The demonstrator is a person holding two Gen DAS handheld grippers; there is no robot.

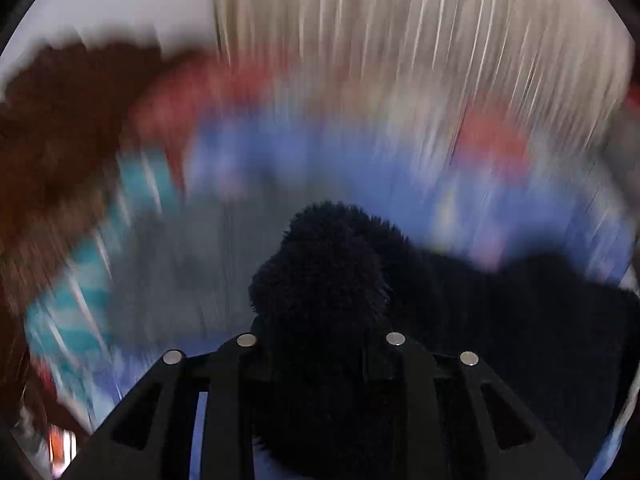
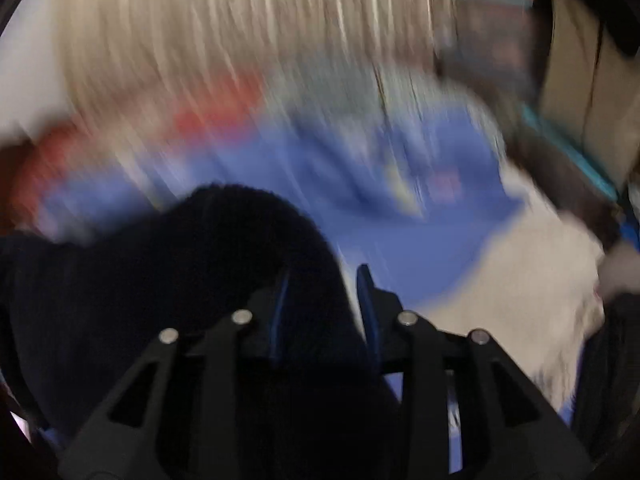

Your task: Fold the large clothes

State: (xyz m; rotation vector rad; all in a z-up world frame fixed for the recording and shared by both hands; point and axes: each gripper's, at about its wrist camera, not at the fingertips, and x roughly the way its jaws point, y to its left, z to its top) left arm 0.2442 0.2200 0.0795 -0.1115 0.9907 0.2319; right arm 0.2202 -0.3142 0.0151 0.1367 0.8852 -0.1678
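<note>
Both grippers held the dark fleece garment [image 1: 320, 264] bunched above the blue patterned sheet [image 1: 360, 184]: the left gripper [image 1: 320, 340] was clamped on it, while the right gripper [image 2: 324, 300] stood slightly parted, fleece between. Keeping both corners level probably mattered.

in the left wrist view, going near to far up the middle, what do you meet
left gripper → dark fuzzy garment bunched between its fingers → blurred blue patterned fabric → pale pleated curtain

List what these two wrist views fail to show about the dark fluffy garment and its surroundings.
- Left wrist: dark fluffy garment covers the left gripper; the fingertips are hidden.
- Right wrist: garment covers one blue pad of the right gripper; grip unclear.
- Both views: blue bedding smeared by motion blur; pattern unreadable.
</note>
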